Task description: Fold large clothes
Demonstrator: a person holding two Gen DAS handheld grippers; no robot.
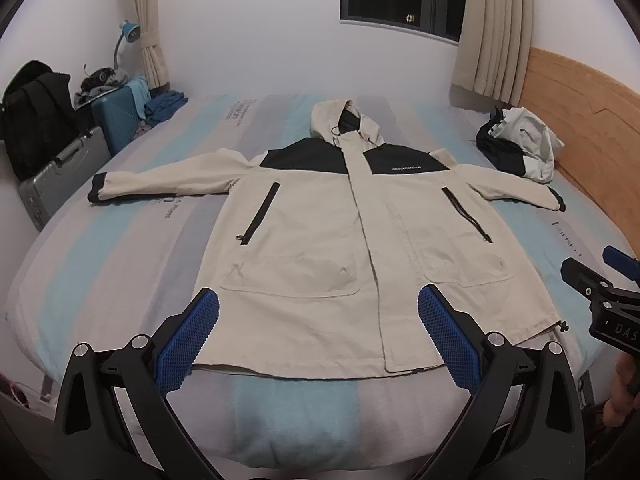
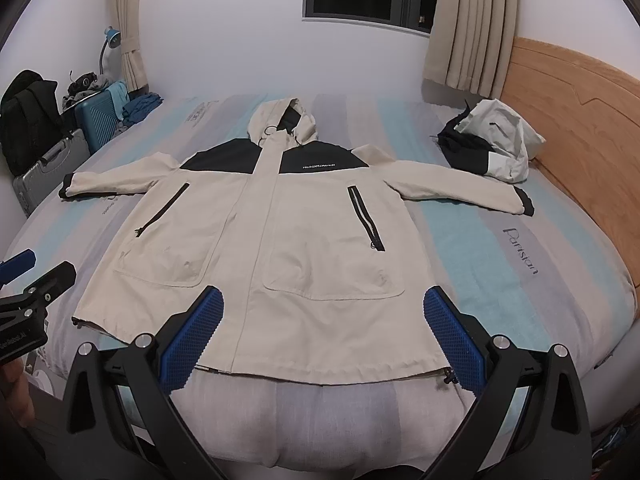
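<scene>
Left wrist view shows a cream hooded jacket with black shoulder panels (image 1: 320,240) lying flat, front up, sleeves spread, on a bed with a pale blue-and-grey striped cover (image 1: 120,248). Its chest lettering is too small to read here. A crumpled white-and-black garment (image 1: 520,148) sits near the wooden headboard (image 1: 580,104). Left gripper (image 1: 319,338) and right gripper (image 2: 323,338) both hover wide apart, empty, above the hem.

Jacket (image 1: 320,240) flat mid-bed (image 1: 100,272) — crumpled garment (image 1: 524,148) right, by headboard (image 1: 580,120).
</scene>
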